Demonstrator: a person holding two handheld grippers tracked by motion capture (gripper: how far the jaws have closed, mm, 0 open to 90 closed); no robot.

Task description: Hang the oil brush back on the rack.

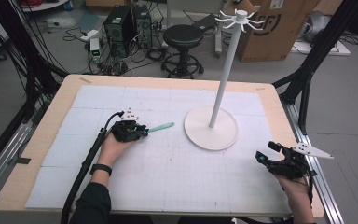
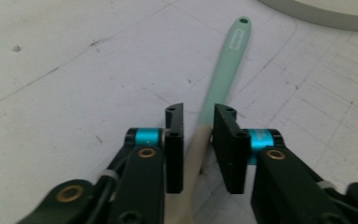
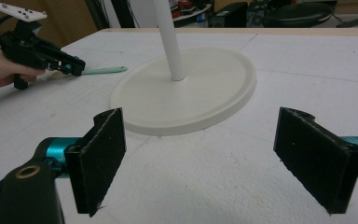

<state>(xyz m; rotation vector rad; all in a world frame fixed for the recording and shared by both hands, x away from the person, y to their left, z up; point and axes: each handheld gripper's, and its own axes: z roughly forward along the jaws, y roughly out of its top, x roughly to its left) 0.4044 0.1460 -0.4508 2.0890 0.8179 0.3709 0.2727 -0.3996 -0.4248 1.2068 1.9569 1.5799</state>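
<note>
Left gripper view, utensil (image 2: 223,74) (mint handle, beige end)

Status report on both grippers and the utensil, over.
Left gripper astride utensil, small gaps either side. Right gripper open, empty. Stand nearby, clear.

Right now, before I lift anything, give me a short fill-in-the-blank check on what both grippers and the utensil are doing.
1. The left gripper has its fingers either side of the utensil, whose handle is coloured ____.
2. The right gripper is ____, with nothing between its fingers.
3. The utensil lies flat on the ____.
4. The white stand is topped by a ring of ____.

Missing words: green; open; table; hooks
</note>
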